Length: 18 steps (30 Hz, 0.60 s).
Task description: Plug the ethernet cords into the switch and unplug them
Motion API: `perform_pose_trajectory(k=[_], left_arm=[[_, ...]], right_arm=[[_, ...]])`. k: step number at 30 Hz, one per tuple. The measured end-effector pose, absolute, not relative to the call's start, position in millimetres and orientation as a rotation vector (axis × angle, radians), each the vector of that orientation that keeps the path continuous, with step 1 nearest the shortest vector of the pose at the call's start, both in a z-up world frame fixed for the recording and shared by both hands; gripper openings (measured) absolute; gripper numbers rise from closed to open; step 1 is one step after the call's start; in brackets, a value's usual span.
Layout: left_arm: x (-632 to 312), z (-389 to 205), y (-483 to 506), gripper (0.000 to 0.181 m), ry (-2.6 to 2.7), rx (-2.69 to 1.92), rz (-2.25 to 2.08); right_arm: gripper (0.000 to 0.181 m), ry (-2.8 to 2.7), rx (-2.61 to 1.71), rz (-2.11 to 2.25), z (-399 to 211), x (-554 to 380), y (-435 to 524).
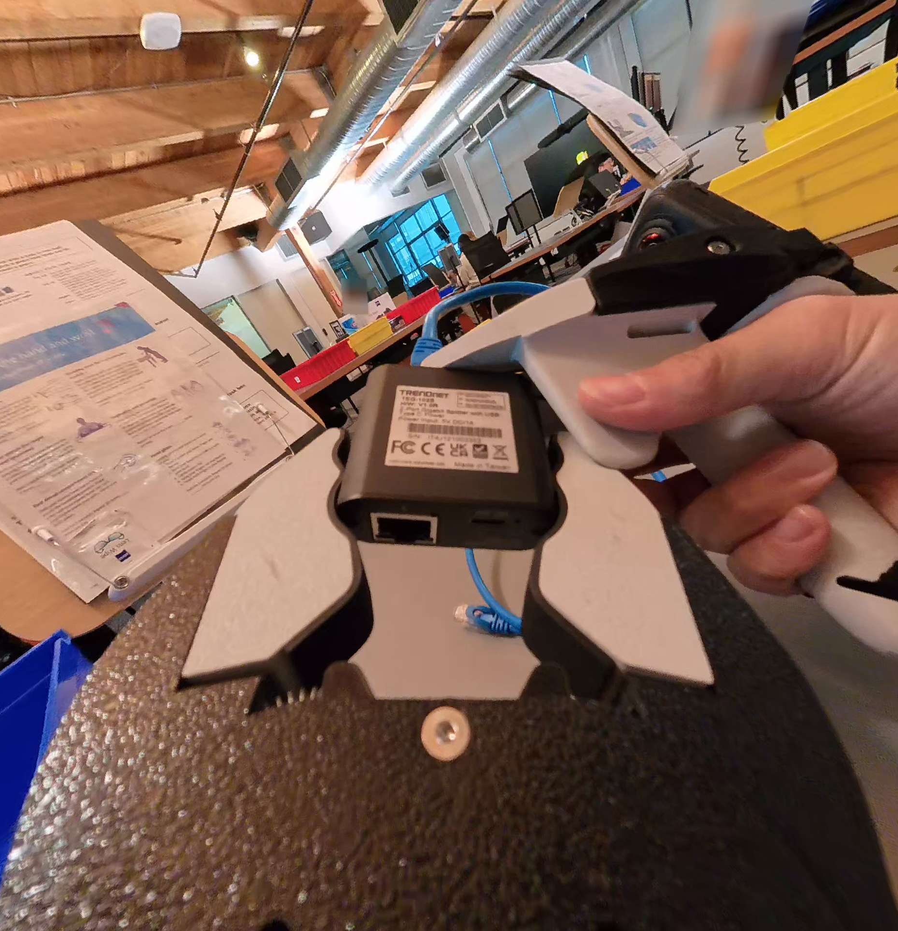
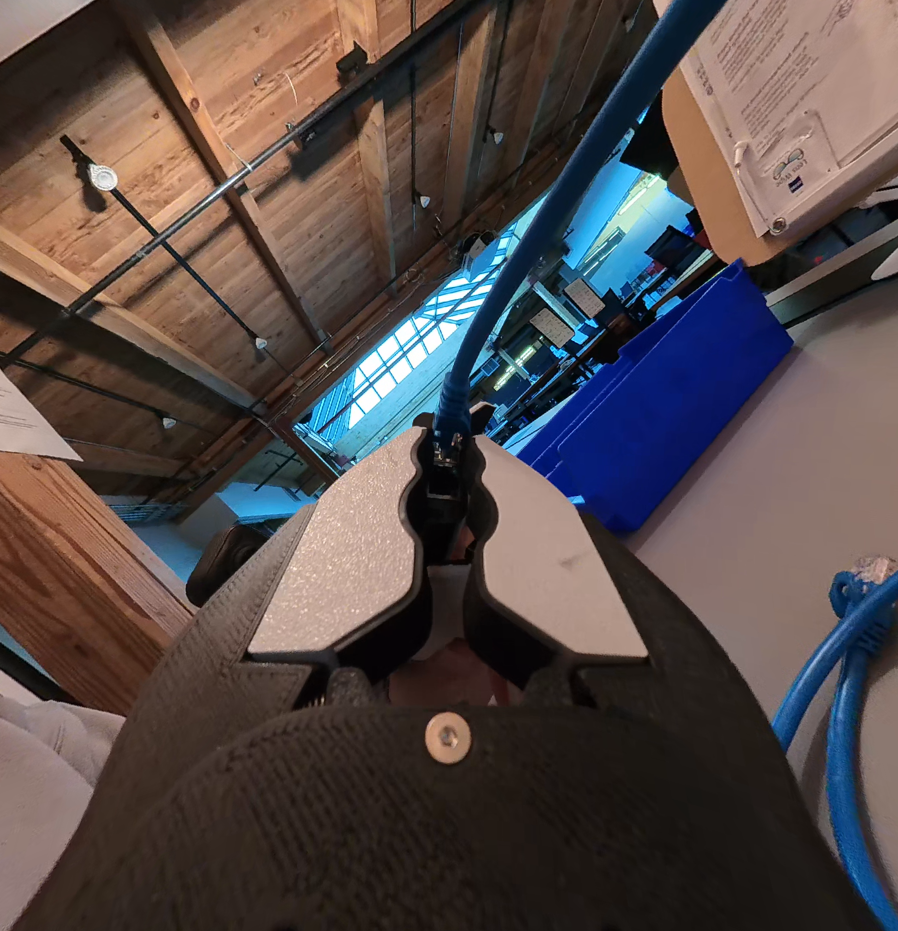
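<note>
Wooden ceiling (image 2: 195, 166) (grey table (image 2: 769, 453) below); left gripper (image 1: 449, 453) fingers grasp the switch (image 1: 449, 443), right gripper (image 2: 449, 453) fingers an ethernet cord (image 2: 553, 226).

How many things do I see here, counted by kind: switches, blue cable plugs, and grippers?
Switch: 1
Blue cable plugs: 2 (held plug, loose plug)
Grippers: 2 (left gripper, right gripper)
Total: 5
</note>
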State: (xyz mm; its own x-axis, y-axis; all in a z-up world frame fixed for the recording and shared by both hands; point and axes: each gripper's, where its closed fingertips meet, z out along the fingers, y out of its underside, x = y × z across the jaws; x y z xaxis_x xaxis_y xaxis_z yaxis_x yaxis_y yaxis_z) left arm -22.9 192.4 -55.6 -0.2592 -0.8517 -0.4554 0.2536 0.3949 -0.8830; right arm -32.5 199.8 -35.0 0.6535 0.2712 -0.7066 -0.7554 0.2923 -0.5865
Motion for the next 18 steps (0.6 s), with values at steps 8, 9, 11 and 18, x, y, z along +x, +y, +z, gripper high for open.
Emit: perform_pose_trajectory(k=[8, 9, 11, 18], left_arm=[[-29.0, -50.7, 193.6, 0.072, 1.472, -0.498, -1.156], [-28.9, -51.1, 193.8, 0.072, 1.477, -0.499, -1.155], [-28.3, -52.2, 194.5, 0.072, 1.488, -0.504, -1.159], [-27.4, -54.3, 196.6, 0.072, 1.483, -0.515, -1.16]], right_arm=[[0.013, 0.555, -0.961, 0.868, -29.0, -37.1, 199.8], [0.013, 0.568, -0.966, 0.877, -30.4, -36.0, 200.1], [0.014, 0.572, -0.971, 0.884, -31.4, -35.5, 200.8], [0.013, 0.597, -0.97, 0.908, -34.8, -36.3, 202.6]])
